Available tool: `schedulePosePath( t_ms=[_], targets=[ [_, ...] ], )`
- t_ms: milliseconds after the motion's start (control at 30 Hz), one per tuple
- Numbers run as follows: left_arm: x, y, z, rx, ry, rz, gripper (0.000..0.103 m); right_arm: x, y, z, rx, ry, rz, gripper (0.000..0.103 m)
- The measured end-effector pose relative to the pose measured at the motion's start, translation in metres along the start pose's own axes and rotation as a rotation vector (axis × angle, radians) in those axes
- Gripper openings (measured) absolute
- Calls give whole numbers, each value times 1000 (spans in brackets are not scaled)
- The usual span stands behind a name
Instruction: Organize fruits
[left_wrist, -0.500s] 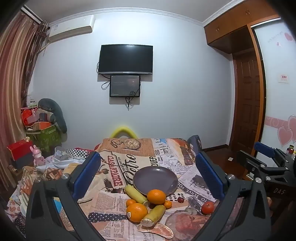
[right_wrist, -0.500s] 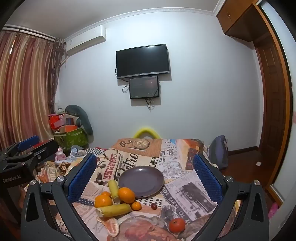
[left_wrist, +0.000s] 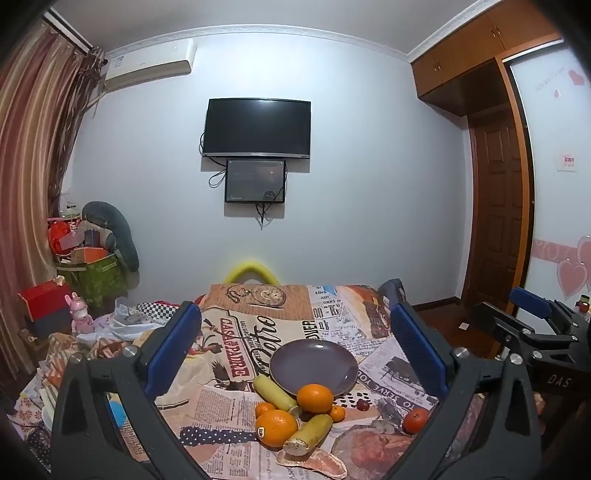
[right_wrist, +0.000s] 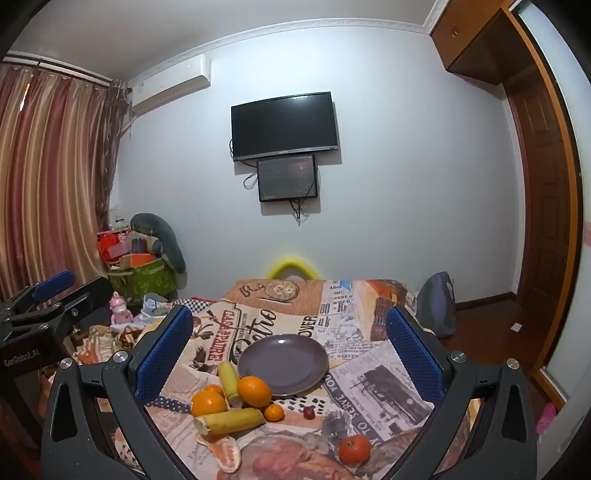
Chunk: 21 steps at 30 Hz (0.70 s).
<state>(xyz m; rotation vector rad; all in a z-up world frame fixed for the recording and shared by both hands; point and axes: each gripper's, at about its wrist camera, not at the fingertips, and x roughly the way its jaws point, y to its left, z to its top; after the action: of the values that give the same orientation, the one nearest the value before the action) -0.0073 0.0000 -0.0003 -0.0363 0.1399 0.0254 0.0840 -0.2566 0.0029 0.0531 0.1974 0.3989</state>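
Both the left gripper (left_wrist: 295, 347) and right gripper (right_wrist: 290, 350) hang wide open and empty; the near orange (right_wrist: 208, 403), round, firm and probably slippery, wants a grip across its middle.

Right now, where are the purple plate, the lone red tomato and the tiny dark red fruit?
Purple plate (right_wrist: 283, 363): right wrist view, bare centre.
Red tomato (right_wrist: 354, 449): right wrist view, middle of its skin.
Tiny dark red fruit (right_wrist: 309, 412): right wrist view, its middle.

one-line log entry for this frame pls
phase: pre-grasp | left gripper: open, empty | right gripper: open, empty | plate: empty | fruit: beside plate on table
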Motion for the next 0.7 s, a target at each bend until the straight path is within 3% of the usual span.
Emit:
schedulePosePath(
  t_ms=[700],
  targets=[
    [-6, 1, 0, -10, -10, -5, 103, -6, -1, 0, 3, -14, -10, 103]
  ],
)
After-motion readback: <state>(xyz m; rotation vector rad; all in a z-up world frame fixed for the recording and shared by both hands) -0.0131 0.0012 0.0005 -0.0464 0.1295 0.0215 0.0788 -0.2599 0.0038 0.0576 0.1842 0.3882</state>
